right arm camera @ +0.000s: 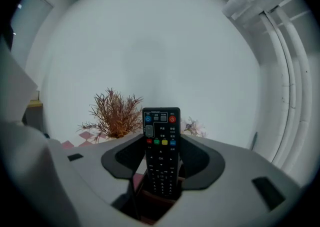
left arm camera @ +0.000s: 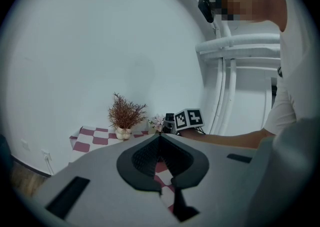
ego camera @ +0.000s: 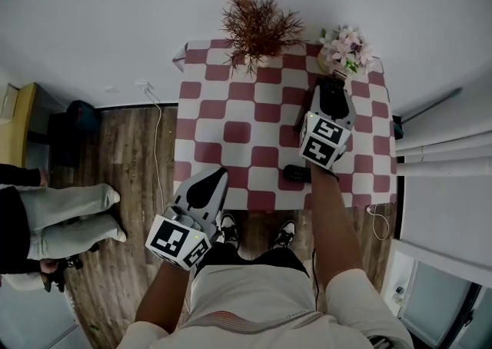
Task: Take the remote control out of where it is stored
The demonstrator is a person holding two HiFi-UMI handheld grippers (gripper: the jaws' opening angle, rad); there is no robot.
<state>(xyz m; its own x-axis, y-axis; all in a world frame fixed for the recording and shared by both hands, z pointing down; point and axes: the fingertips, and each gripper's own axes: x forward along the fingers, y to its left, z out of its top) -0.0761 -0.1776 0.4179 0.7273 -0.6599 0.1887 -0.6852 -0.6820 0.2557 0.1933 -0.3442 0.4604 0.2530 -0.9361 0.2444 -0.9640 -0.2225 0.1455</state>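
Table (ego camera: 231, 121): covered by a checked cloth, set against a white wall.
Left gripper (left arm camera: 159, 138): held at the near edge, clenched on nothing.
Right gripper (right arm camera: 161, 140): clamped on the remote (right arm camera: 161, 158), which is held upright over the far right.
Progress: grasp made; the remote's foot seems sunk in a brownish holder (right arm camera: 152, 202), so lifting clear is judged left.
Beyond: dried plant (ego camera: 257, 28), flowers (ego camera: 346, 46).

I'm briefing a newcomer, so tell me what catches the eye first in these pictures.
The black remote control with coloured buttons stands upright, gripped in the right claw, dead centre in the right gripper view. Behind it, the table's red-and-white checked cloth carries a rust-brown dried plant at its far edge and pale pink flowers at the far right corner.
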